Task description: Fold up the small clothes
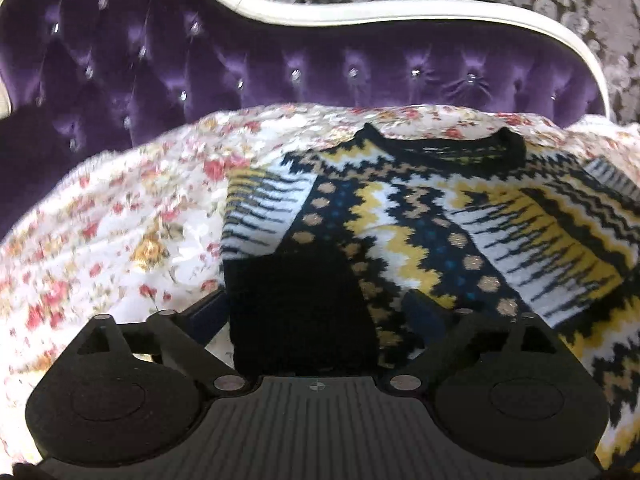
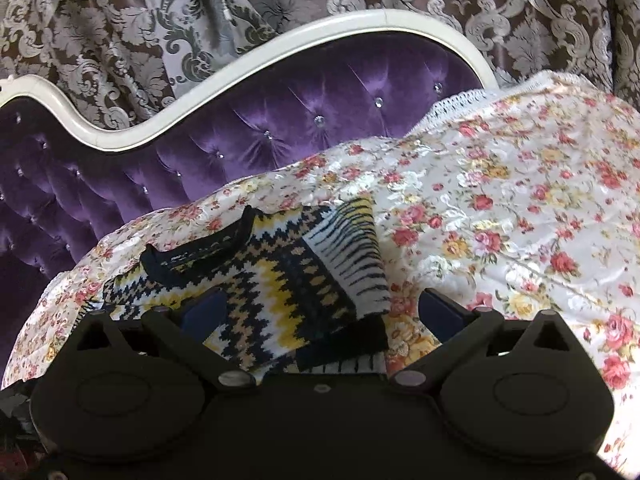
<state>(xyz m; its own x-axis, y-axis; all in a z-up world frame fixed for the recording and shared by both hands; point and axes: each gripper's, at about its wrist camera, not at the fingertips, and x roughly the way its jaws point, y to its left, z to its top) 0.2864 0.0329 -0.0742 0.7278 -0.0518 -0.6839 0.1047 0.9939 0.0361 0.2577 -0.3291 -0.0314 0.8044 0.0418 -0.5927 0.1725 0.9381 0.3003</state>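
Observation:
A knitted sweater [image 1: 404,216] with a black, yellow, white and blue zigzag pattern lies flat on a floral bedspread [image 1: 120,220], its black collar [image 1: 440,148] at the far end. One sleeve is folded in over the body. Its black cuff [image 1: 300,280] lies between the wide-apart jaws of my left gripper [image 1: 316,308], which is open and not pressing on it. In the right wrist view the sweater [image 2: 272,280] has its other striped sleeve [image 2: 352,260] folded in. My right gripper [image 2: 320,312] stands open astride the sleeve's dark cuff [image 2: 348,340].
A purple tufted headboard [image 1: 240,64] with a cream frame rises just behind the sweater. Patterned grey-brown curtains [image 2: 520,20] hang behind it. The floral bedspread [image 2: 520,200] spreads out on both sides of the sweater.

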